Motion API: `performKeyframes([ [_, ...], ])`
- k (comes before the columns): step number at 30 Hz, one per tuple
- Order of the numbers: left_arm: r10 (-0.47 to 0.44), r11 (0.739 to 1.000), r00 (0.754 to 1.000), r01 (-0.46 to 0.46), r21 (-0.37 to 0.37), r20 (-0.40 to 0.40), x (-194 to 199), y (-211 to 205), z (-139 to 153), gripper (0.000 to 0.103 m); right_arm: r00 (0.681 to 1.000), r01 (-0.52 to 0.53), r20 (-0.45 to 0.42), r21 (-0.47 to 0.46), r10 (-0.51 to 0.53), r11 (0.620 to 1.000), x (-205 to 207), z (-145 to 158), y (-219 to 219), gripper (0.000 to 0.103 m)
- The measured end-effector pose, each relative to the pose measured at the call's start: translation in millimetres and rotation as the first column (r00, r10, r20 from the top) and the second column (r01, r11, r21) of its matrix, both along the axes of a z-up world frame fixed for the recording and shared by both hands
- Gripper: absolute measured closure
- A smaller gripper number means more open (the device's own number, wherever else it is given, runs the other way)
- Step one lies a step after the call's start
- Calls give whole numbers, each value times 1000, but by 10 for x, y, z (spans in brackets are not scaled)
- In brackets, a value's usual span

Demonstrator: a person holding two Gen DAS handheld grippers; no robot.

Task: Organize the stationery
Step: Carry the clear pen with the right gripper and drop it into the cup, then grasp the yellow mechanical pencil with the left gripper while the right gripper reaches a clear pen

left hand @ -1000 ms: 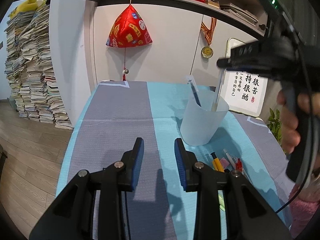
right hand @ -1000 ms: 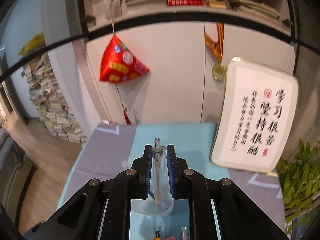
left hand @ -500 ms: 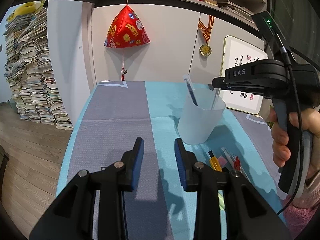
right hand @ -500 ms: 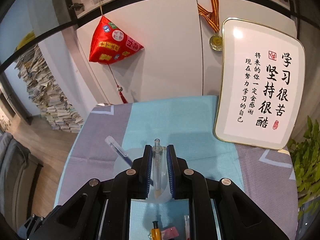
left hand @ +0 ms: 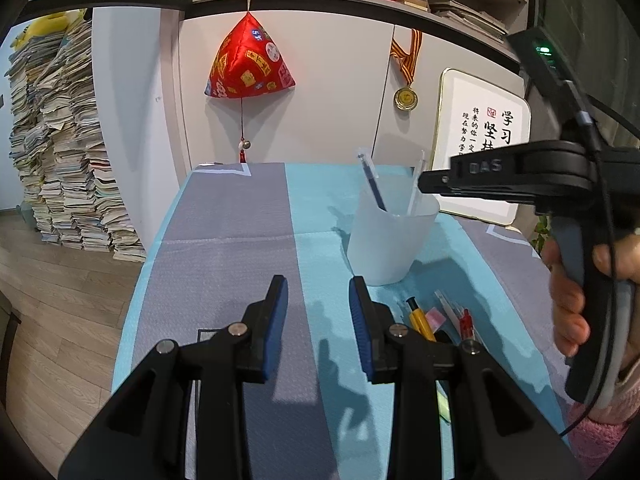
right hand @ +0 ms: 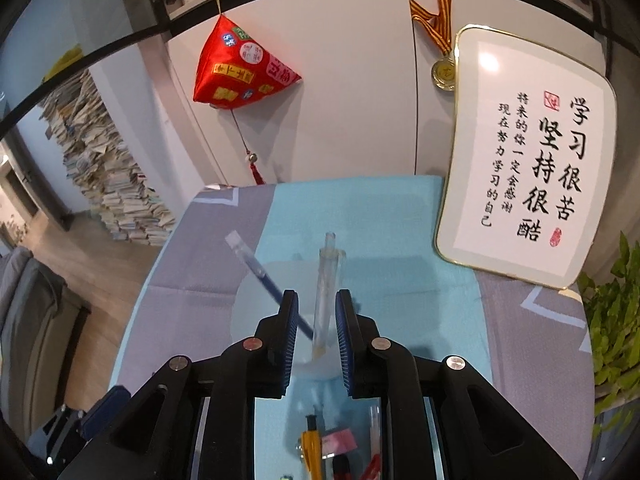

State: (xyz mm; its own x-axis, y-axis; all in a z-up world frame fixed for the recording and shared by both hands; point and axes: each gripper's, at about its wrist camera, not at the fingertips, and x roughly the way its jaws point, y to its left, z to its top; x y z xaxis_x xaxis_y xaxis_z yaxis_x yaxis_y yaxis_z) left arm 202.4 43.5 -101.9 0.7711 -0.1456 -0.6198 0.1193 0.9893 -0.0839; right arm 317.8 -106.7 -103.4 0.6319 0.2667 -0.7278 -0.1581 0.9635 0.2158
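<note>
Since a second ago the right gripper [right hand: 317,336] has tipped downward over the translucent cup [left hand: 390,238] and its jaws, which then pinched the clear pen [right hand: 327,292], are opening; the pen now stands in the cup between the blue pads with a gap showing on each side, its tip at the cup's floor and its top leaning toward the far rim. A blue pen [right hand: 266,276] is also in the cup, slanting up and out to the left with its clear cap above the rim. From the left wrist view both pens rise out of the cup, which stands on the blue and grey cloth [left hand: 240,240], and the right gripper's nose reaches in just above the rim. The left gripper [left hand: 318,312] hangs over the cloth near the cup, jaws partly apart and holding nothing. Just beside the cup's near side lies a small heap of stationery [left hand: 438,318]: a yellow pen, a pink piece, something red and a clear barrel, half hidden behind the gripper bodies in both views, so the count cannot be told. A hand [left hand: 568,292] grips the right tool's handle at the frame edge.
</note>
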Motion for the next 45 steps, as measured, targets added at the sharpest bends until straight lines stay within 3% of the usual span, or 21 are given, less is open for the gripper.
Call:
performKeyframes([
  [5, -10, 1000, 1000, 10, 11, -7, -35, -66, -17, 73, 1000, -17, -14, -4, 17, 1000, -248, -31, -182, 85],
  [10, -32, 999, 999, 32, 13, -28, -63, -172, -56, 73, 996, 15, -90, -64, -20, 998, -425, -280, -388, 85],
  [19, -95, 994, 991, 99, 47, -96, -89, -511, -229, 72, 977, 34, -212, -15, -37, 999, -651, -744, -737, 85],
  [32, -128, 988, 962, 145, 56, -243, 63, -863, -627, 72, 979, -70, -194, -69, 56, 995, -841, -879, -608, 85],
  [45, -122, 990, 954, 136, 34, -275, 119, -932, -669, 72, 978, -115, -184, -77, 99, 990, -898, -917, -558, 85],
])
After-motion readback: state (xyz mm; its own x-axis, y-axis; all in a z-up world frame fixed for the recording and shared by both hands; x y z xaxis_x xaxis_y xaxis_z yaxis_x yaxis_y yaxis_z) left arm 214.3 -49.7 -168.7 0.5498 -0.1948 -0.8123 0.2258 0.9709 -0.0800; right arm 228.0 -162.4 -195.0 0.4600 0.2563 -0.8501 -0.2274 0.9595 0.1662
